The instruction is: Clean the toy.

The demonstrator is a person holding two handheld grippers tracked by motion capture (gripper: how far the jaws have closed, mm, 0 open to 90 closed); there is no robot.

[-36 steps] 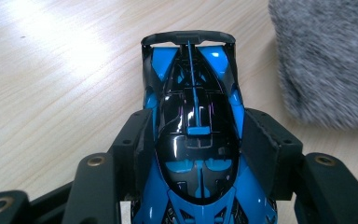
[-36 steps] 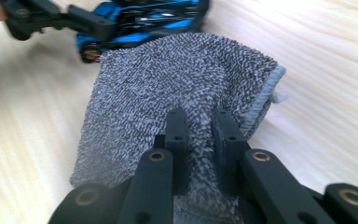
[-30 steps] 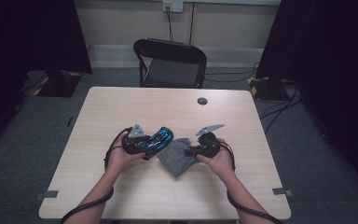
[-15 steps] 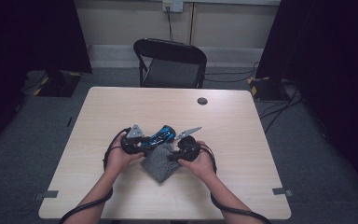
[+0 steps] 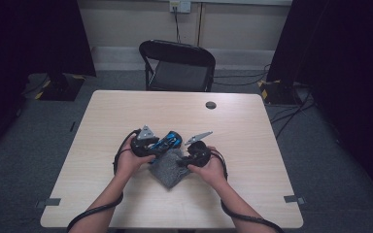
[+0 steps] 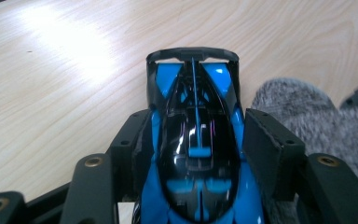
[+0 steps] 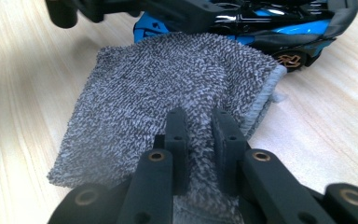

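Observation:
A blue and black toy race car (image 6: 196, 154) sits between the jaws of my left gripper (image 6: 196, 126), whose pads lie against its two sides. Those jaws have just been opening a little, with the car still between them. In the high view the car (image 5: 168, 141) is held at the table's middle in the left gripper (image 5: 162, 144). My right gripper (image 7: 198, 116) is shut on a grey terry cloth (image 7: 168, 84), which spreads forward and reaches the car's side (image 7: 261, 23). From above, the cloth (image 5: 169, 171) lies just below the car, with the right gripper (image 5: 182, 162) on it.
The wooden table (image 5: 252, 145) carries a small dark round disc (image 5: 211, 105) near its far edge. A black folding chair (image 5: 177, 63) stands behind the table. Cables trail from both grippers off the near edge.
My right gripper has moved left with the cloth, bringing it up against the car. The left gripper and car have stayed in about the same place.

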